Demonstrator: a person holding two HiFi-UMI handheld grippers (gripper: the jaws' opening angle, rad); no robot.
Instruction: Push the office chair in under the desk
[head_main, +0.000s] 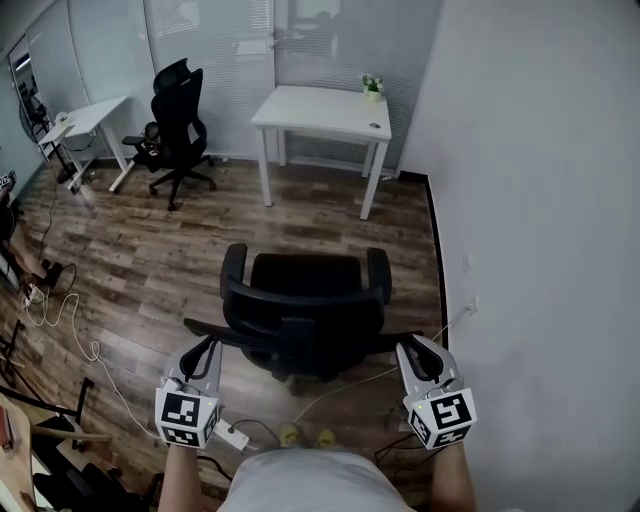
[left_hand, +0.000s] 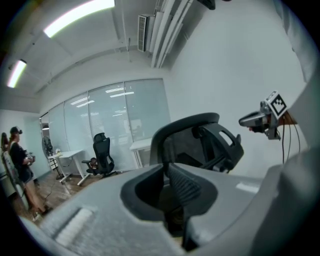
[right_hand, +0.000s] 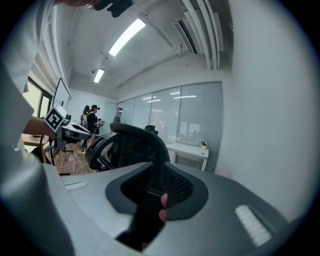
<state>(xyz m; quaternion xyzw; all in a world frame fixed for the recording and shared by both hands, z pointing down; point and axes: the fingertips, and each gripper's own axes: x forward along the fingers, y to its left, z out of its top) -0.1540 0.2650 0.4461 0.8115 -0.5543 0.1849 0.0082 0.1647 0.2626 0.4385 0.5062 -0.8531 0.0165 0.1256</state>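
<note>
A black office chair (head_main: 300, 310) stands on the wood floor with its back toward me, well short of the white desk (head_main: 320, 112) by the glass wall. My left gripper (head_main: 207, 345) is at the left end of the chair's back rim and my right gripper (head_main: 408, 350) is at the right end. In the left gripper view the rim (left_hand: 175, 132) runs down into the narrow gap of the left gripper (left_hand: 167, 172), whose jaws are slightly parted. In the right gripper view the rim (right_hand: 150, 145) likewise sits between the slightly parted jaws of the right gripper (right_hand: 159, 172).
A second black chair (head_main: 178, 125) and another white desk (head_main: 90, 115) stand at the back left. A small plant (head_main: 372, 86) sits on the target desk. Cables and a power strip (head_main: 232, 437) lie by my feet. A white wall (head_main: 540, 200) runs along the right. A person (left_hand: 20, 160) stands far off.
</note>
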